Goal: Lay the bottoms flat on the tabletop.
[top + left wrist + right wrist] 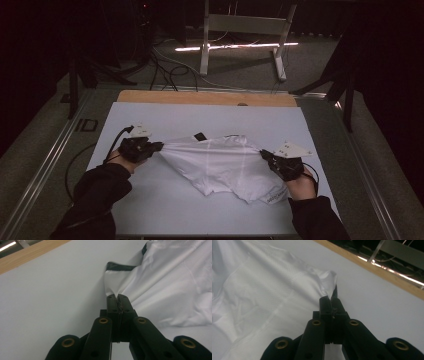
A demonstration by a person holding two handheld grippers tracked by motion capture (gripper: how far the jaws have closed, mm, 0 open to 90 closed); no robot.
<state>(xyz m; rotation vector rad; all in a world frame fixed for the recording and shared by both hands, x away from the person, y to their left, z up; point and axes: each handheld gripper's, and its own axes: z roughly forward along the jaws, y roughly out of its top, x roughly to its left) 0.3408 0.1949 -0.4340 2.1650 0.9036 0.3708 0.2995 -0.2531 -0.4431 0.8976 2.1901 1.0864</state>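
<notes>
Evidently the person is stretching the white shirt [220, 165] flat: the left gripper [159, 146] and right gripper [263, 153] each have their jaws closed tight on opposite edges, pulling it taut across the middle of the white table [150, 210].

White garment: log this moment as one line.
left gripper: shut on white garment | right gripper: shut on white garment | garment stretched between them over white table

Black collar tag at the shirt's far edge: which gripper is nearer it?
Left. The left gripper grips the shirt just left of the tag; the right gripper holds the opposite end.
</notes>
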